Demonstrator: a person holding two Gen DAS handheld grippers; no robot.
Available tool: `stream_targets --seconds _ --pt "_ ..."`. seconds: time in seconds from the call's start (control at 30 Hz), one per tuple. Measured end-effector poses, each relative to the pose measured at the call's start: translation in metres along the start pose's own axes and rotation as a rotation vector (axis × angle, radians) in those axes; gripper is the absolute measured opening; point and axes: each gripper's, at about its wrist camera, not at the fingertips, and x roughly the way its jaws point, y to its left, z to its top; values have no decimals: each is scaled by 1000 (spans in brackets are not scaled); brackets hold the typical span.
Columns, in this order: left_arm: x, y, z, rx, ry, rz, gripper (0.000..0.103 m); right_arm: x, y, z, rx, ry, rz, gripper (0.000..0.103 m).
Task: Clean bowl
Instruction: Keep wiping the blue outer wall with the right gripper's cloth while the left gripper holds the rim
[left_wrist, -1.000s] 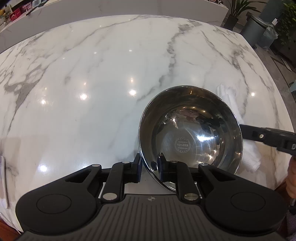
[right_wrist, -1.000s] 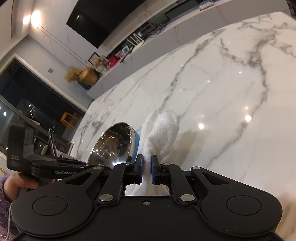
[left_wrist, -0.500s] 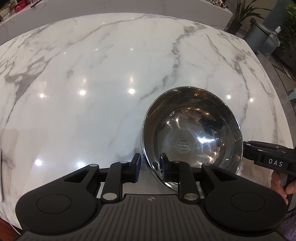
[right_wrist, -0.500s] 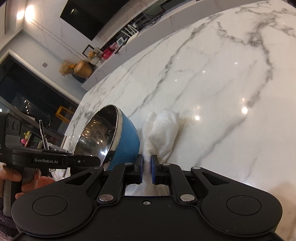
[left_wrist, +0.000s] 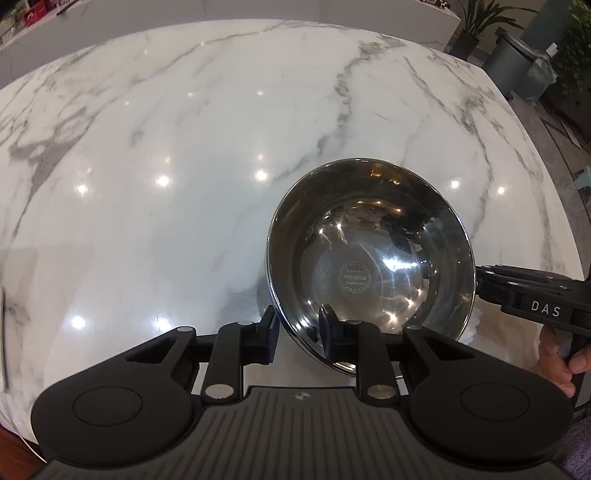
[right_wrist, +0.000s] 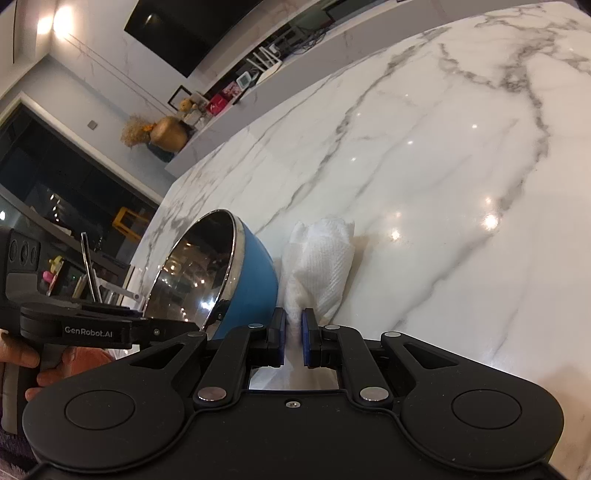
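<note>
A steel bowl (left_wrist: 369, 258) with a blue outside (right_wrist: 255, 273) stands tipped on its side on the white marble table (left_wrist: 166, 147). My left gripper (left_wrist: 297, 325) has the bowl's near rim between its fingers, and its jaws are closing on that rim. One finger is outside the bowl and one inside. My right gripper (right_wrist: 293, 325) is shut on a white paper towel (right_wrist: 325, 254), which lies on the table just right of the bowl's blue wall. In the left wrist view the right gripper's black body (left_wrist: 532, 291) pokes out from behind the bowl's right side, held by a hand.
The table's far and right edges curve away, with a grey bin (left_wrist: 524, 70) and plants beyond. A low counter with a gold vase (right_wrist: 168, 133) and small items runs behind the table. A thin white object (left_wrist: 2, 332) lies at the table's left edge.
The bowl has tipped up higher, so its blue outside now shows in the right wrist view. The left jaws stand a little wider apart than a second ago. The towel stays in the right gripper.
</note>
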Motion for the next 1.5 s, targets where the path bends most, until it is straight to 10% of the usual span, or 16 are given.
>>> stream_targets --seconds 0.4,1.5 --pt "0 7 5 -4 -14 7 13 -32 -6 18 50 -109 97 8" --pt "-14 23 8 -113 21 -78 25 1 3 6 -13 17 -31 8"
